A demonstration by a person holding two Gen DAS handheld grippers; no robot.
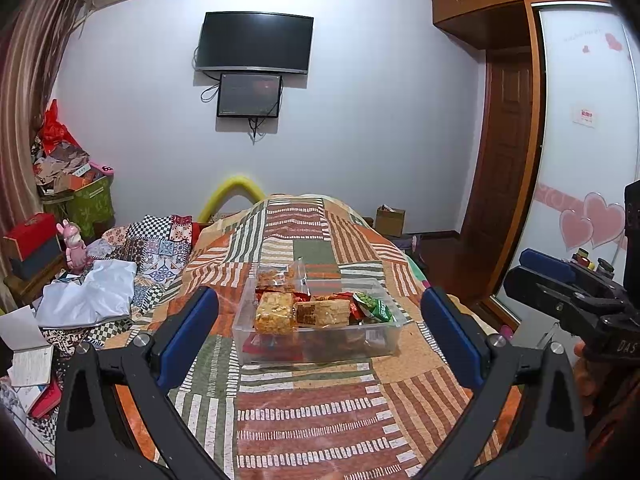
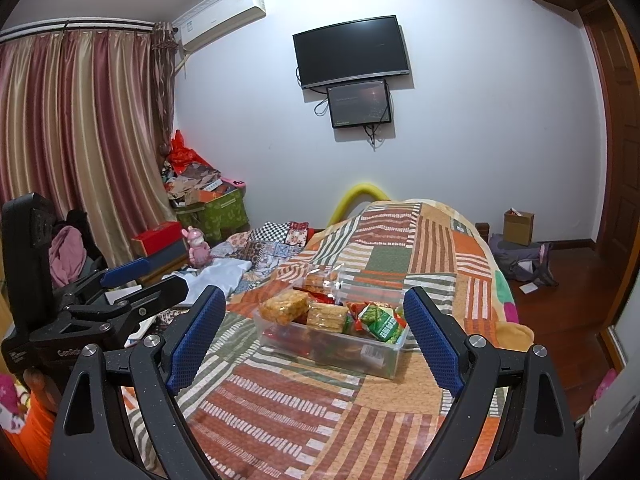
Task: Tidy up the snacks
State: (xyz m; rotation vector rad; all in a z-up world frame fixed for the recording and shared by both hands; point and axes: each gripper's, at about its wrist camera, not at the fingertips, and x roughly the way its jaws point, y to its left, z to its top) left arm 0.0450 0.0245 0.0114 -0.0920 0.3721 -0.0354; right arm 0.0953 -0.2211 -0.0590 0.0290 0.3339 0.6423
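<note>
**Both grippers wide and empty, snack bin on the bed**

Nearest: the left hand-held gripper with its blue-padded fingers spread wide, nothing between the pads, both clear of the bedding. The right hand-held gripper stands the same way: jaws far apart, holding nothing. Each shows at the edge of the other's view, side by side and apart from one another.

Just beyond the fingertips: a clear plastic bin sits on the patchwork bedspread, roughly centred ahead of the left gripper and slightly angled in the right wrist view. Neither gripper touches it.

Inside the bin, piled to the rim: a yellow-orange crispy bar in clear wrap at the near left, a paler wrapped biscuit block beside it, a green packet at the right end, red wrappers under and between them. A clear bag of orange snacks stands up at the bin's far left edge.

Further left: crumpled white cloth, a pink figurine, a red box, a green box heaped with clutter.

Far wall: a dark television with a smaller screen hung beneath it. Cardboard box on the floor right of the bed.
</note>
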